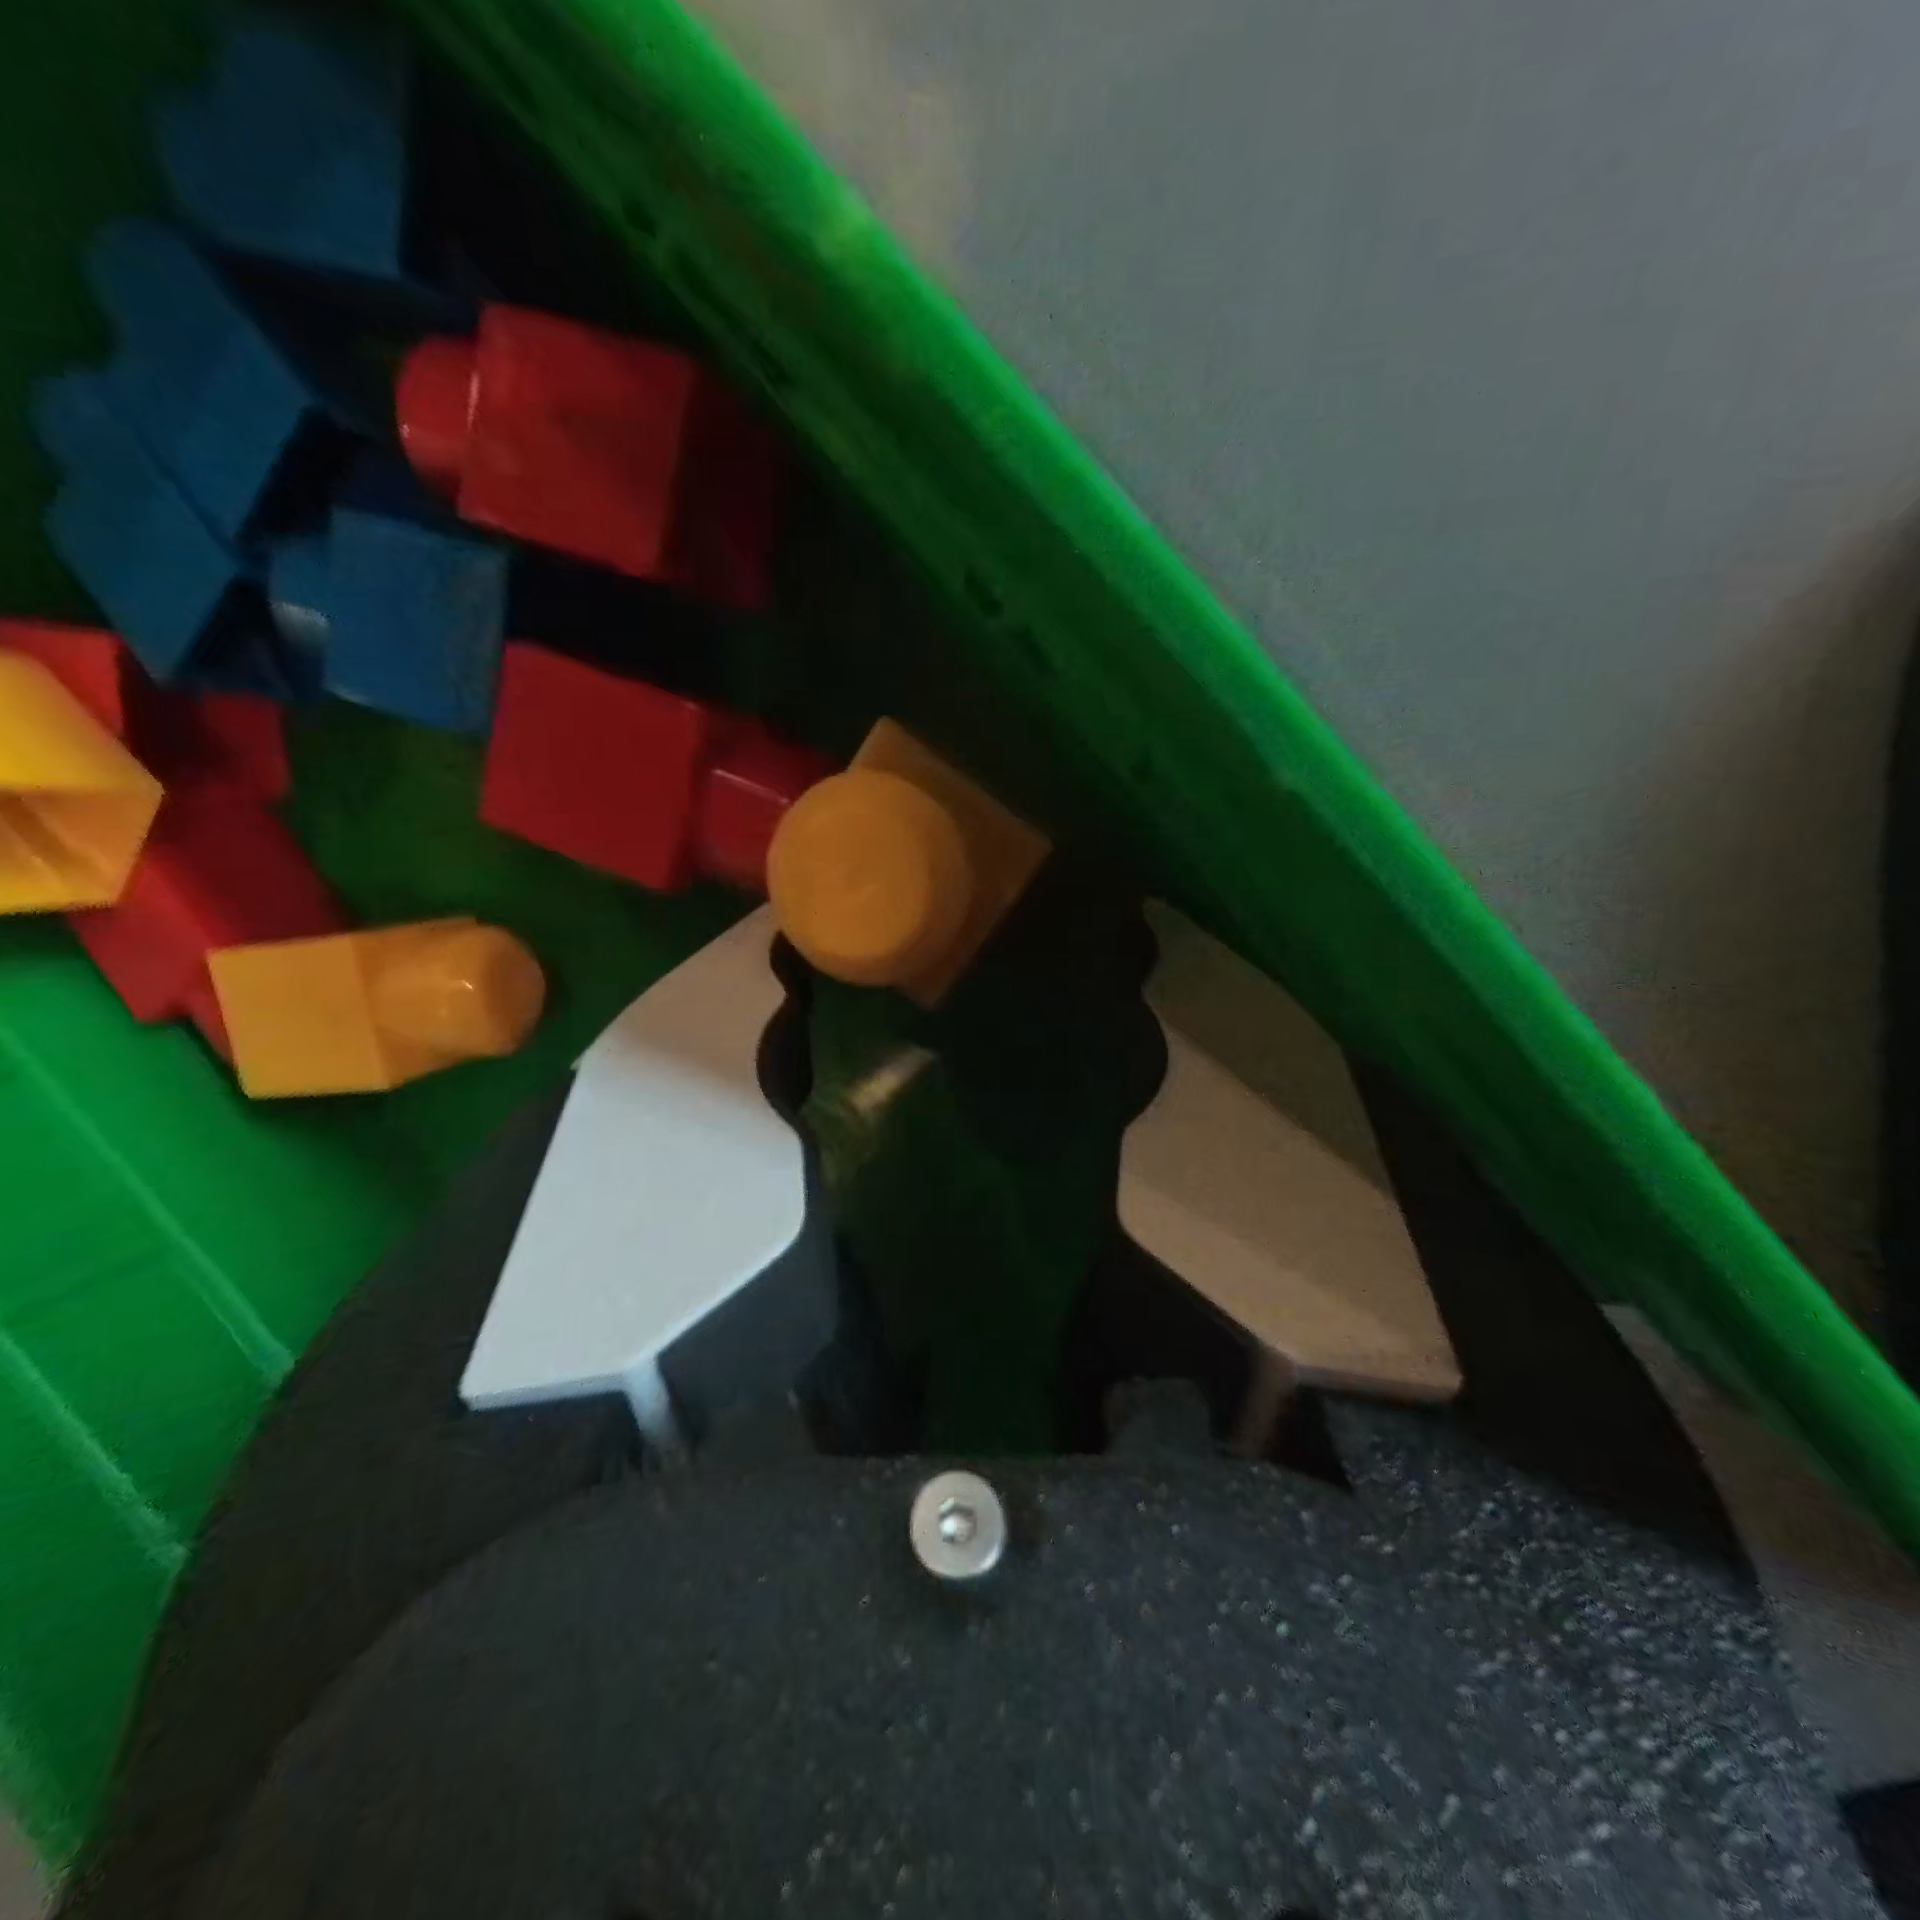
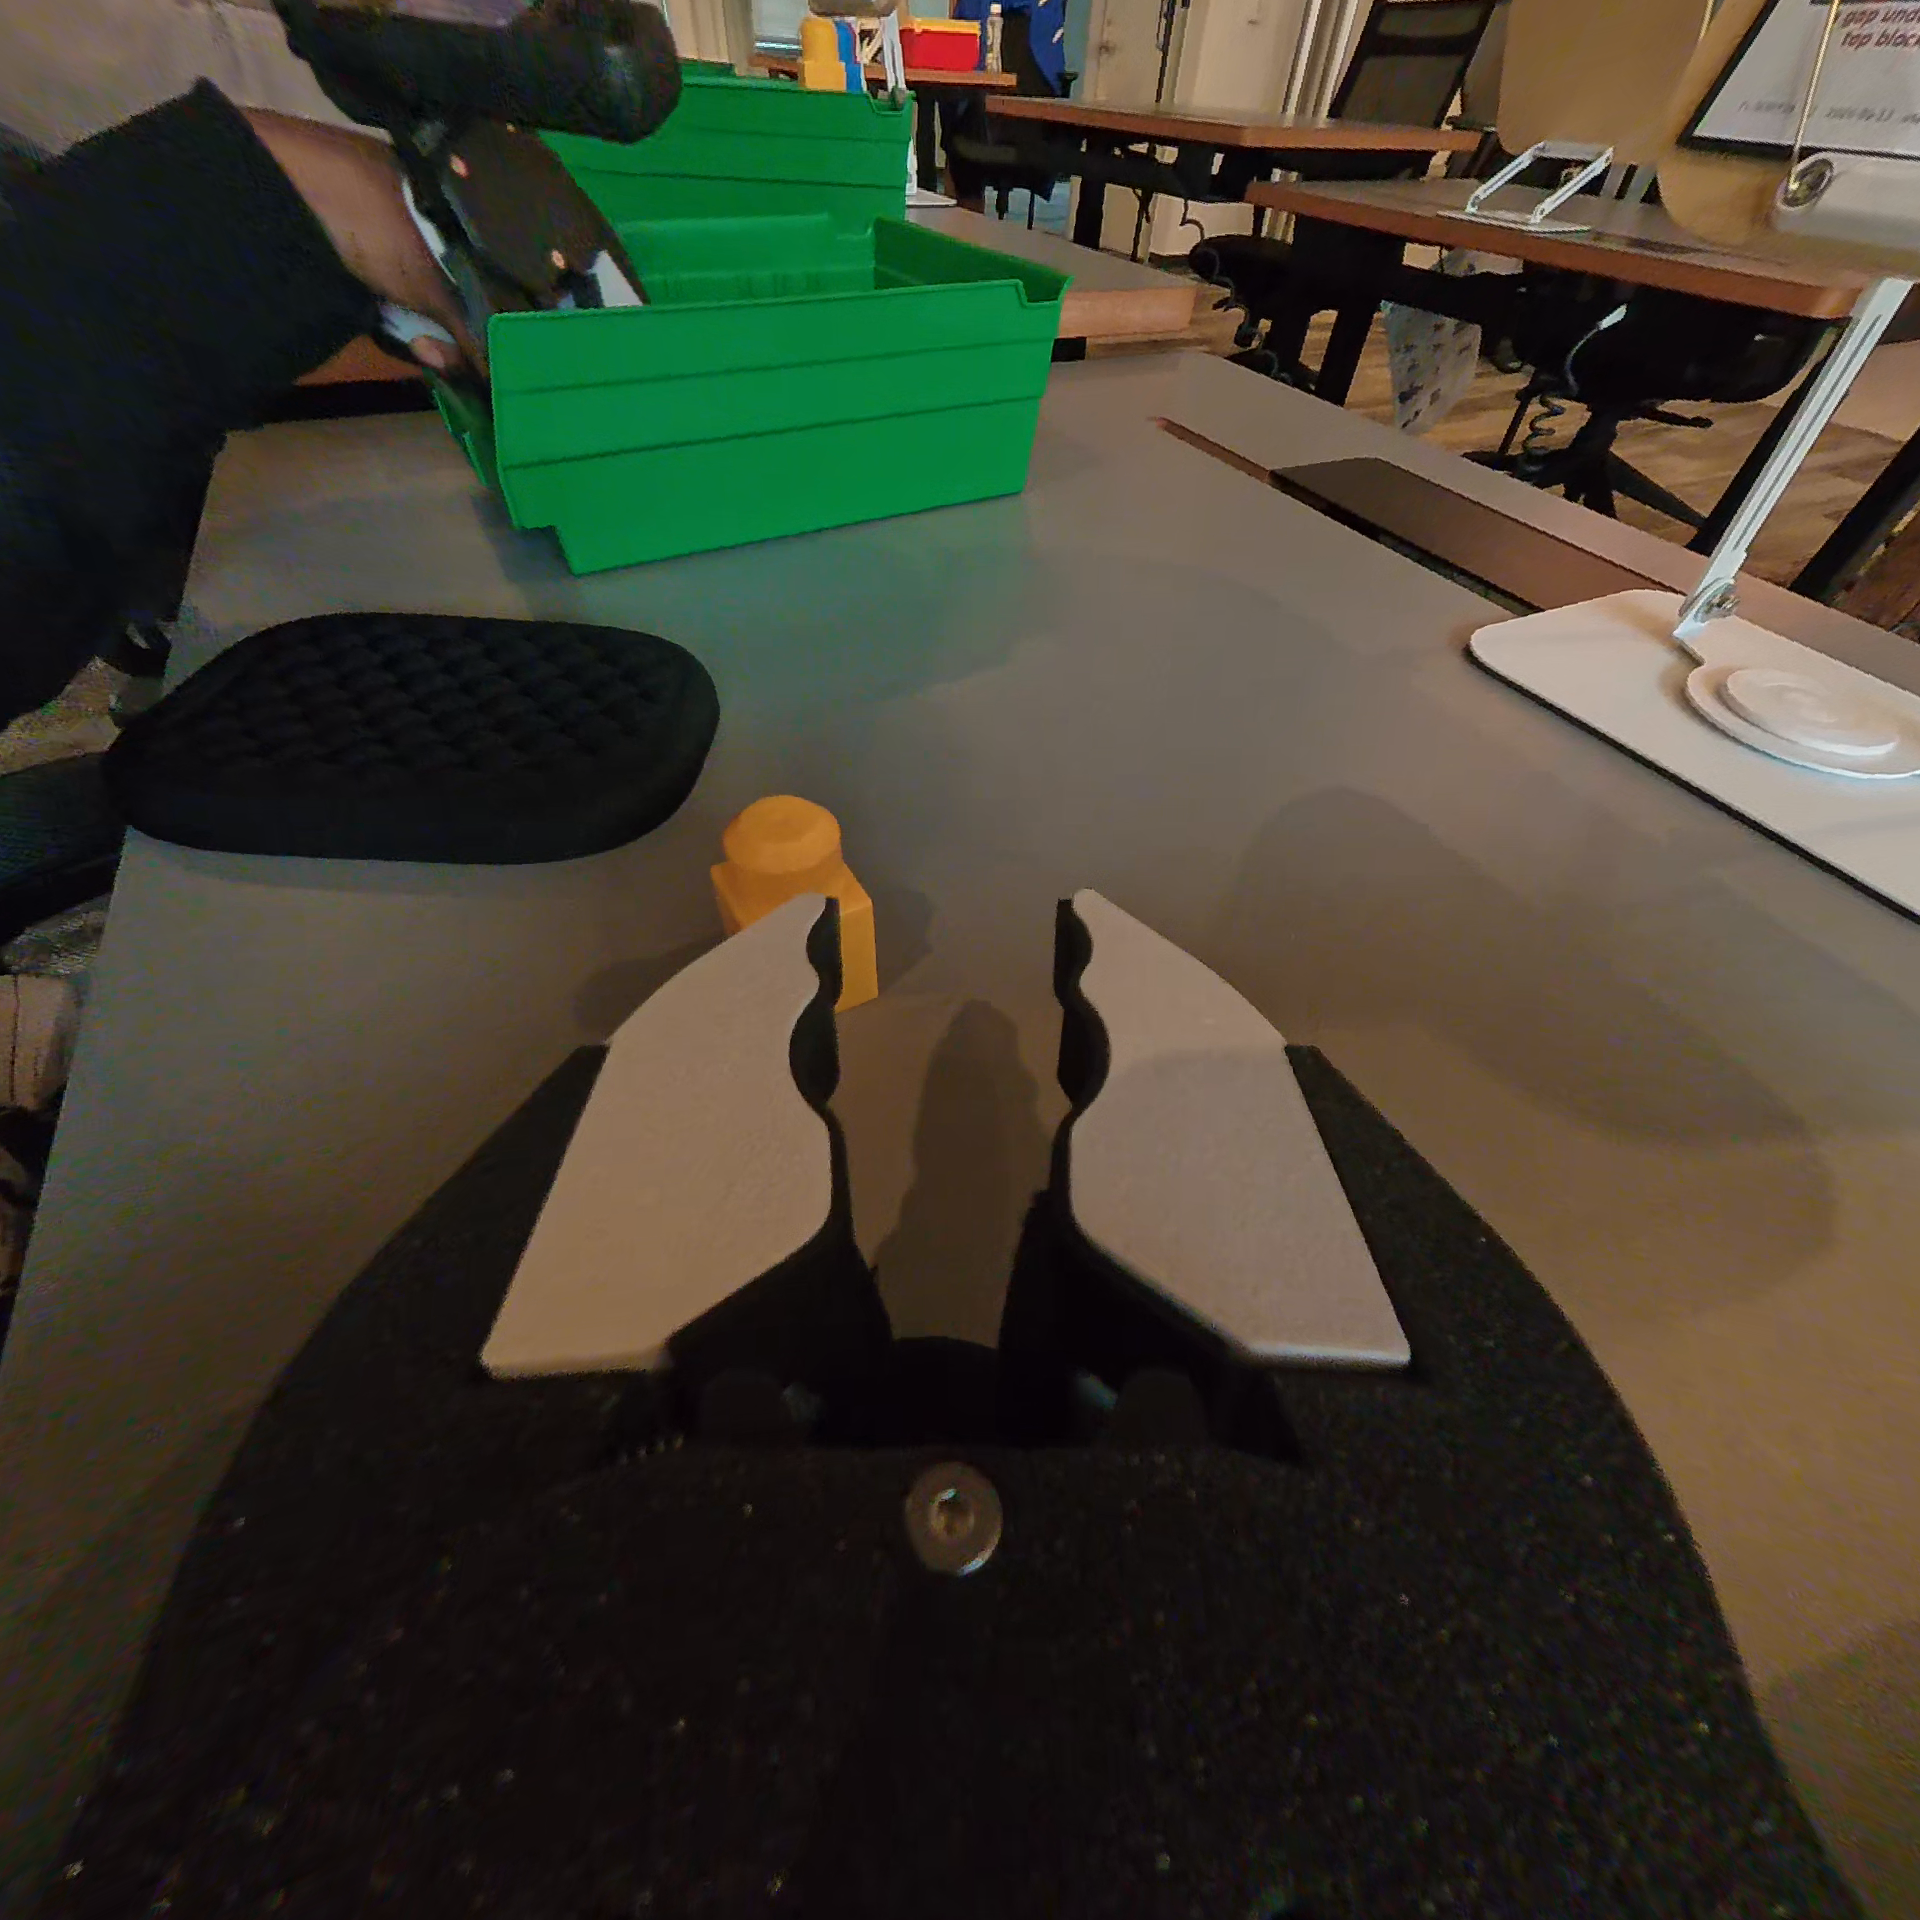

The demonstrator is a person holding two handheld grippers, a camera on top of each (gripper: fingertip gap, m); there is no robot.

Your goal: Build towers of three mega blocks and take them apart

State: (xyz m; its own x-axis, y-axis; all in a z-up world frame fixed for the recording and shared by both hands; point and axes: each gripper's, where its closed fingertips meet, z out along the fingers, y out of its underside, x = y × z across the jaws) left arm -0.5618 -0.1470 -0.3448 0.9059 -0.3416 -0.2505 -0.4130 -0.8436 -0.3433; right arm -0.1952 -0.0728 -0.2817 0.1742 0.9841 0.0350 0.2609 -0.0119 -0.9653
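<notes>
My left gripper (image 1: pixel 961 997) reaches down inside the green plastic storage bin (image 1: pixel 1195 831), its pale fingers spread apart and holding nothing, with a single-stud orange plastic block (image 1: pixel 894 873) lying on its side right at the fingertips — whether the tips touch it, the blurred picture does not tell. The block sits close against the bin's inner wall. Just beside it lies a red single-stud block (image 1: pixel 613 758), stud toward the orange one, and a second red block (image 1: pixel 582 436) lies farther up the wall. A second orange block (image 1: pixel 353 1003) rests on the bin floor to the left, near a heap of dark blue blocks (image 1: pixel 208 436), more red pieces and a yellow hollow-ended block (image 1: pixel 52 790) at the frame's edge.

My right gripper (image 2: pixel 940 925) hovers low over the grey surface (image 2: pixel 1195 748), released and empty — its two pale fingers stand clearly apart. One upright orange single-stud block (image 2: pixel 790 873) stands on the surface just beyond and beside the left fingertip, not between the fingers. From this side the bin (image 2: pixel 758 436) is seen farther back on the surface, with my left gripper (image 2: pixel 520 239) dipping into it from above, held by a hand in a dark sleeve. A black mesh-textured oval pad (image 2: pixel 416 727) lies between the bin and the lone block, and a white flat-based stand (image 2: pixel 1704 675) sits well apart at the right.
</notes>
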